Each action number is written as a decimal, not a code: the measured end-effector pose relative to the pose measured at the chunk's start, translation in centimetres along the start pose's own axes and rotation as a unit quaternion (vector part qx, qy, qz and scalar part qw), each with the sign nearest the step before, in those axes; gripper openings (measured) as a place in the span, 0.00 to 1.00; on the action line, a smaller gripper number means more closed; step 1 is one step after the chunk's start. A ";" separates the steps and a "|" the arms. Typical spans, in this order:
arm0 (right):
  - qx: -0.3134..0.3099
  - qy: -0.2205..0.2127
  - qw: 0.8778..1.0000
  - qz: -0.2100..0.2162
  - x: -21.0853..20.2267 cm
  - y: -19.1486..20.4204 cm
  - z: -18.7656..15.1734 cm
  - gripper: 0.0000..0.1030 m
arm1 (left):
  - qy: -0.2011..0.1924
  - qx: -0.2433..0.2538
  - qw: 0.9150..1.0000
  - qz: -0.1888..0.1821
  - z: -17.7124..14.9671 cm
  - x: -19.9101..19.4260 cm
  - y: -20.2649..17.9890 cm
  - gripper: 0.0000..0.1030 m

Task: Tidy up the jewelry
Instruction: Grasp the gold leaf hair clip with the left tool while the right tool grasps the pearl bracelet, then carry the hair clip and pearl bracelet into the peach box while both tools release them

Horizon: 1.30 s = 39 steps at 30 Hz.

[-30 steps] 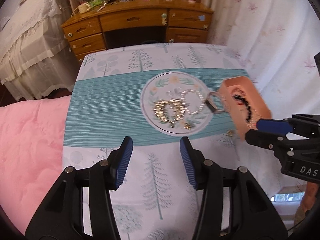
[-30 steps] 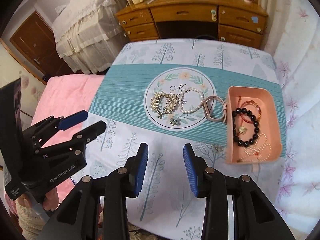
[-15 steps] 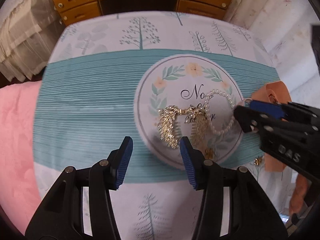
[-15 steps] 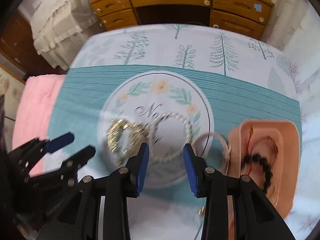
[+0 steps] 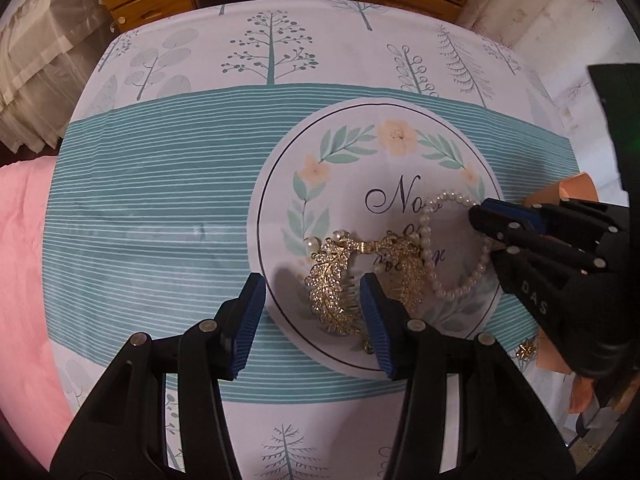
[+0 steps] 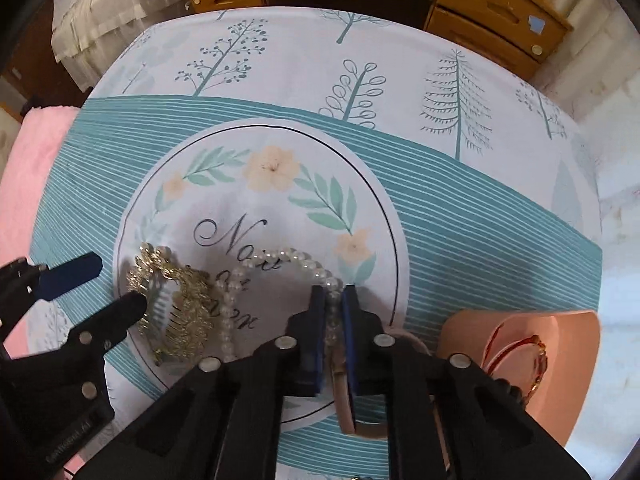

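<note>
- Picking up the pearl bracelet [image 6: 280, 258] looks like the step in hand: the right claw [image 6: 331, 300] has just been closing and its blue pads now pinch the strand on the bracelet's right-hand side, so it's clamped on the pearls.
- The bracelet lies flat on the round floral print in the middle of the tablecloth [image 5: 160, 200], just beside the gold leaf hair comb [image 5: 332, 280].
- The left claw [image 5: 312, 312] hangs with its jaws apart over the comb's left leaf, one pad on each side, not pressing on it as far as I can tell.
- Next move, I'd guess: lift the pearls straight up so the strand doesn't drag the comb, then carry them to the pink tray [image 6: 520, 344] at the right, which already holds a red cord piece.
- A pinkish band [image 6: 352, 412] sits under the right claw, near the tray.
- Table is covered in a tree-print cloth with a teal striped band; a wooden dresser [image 6: 480, 8] stands behind, a pink quilt [image 5: 20, 280] on the left, pale curtains at the right.
</note>
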State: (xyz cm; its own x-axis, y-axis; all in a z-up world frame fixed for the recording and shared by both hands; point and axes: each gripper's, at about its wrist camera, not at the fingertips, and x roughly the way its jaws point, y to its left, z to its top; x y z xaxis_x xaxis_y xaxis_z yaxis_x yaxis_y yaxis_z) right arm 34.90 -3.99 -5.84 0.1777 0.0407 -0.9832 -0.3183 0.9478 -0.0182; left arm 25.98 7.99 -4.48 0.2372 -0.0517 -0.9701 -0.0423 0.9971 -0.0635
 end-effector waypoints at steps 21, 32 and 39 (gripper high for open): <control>0.035 -0.035 0.997 0.060 -3.4 -1.7 -2.3 0.07 | 0.003 0.006 1.000 0.024 0.1 1.6 -1.7 0.23; 0.041 -0.068 0.994 0.076 -6.9 -2.5 -3.5 0.07 | -0.019 -0.006 0.999 0.028 -0.6 -0.8 -1.4 0.23; 0.038 -0.095 0.991 0.084 -10.3 -2.4 -4.8 0.07 | -0.042 0.005 0.999 0.020 -1.0 -4.4 -2.7 0.23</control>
State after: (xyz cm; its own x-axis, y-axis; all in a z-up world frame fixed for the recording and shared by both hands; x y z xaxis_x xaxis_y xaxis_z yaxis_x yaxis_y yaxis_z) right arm 29.32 -8.18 3.45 0.3029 0.2513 -0.9193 -0.2876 0.9437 0.1633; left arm 24.04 5.50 -0.28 0.3169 -0.0068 -0.9484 -0.0431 0.9988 -0.0215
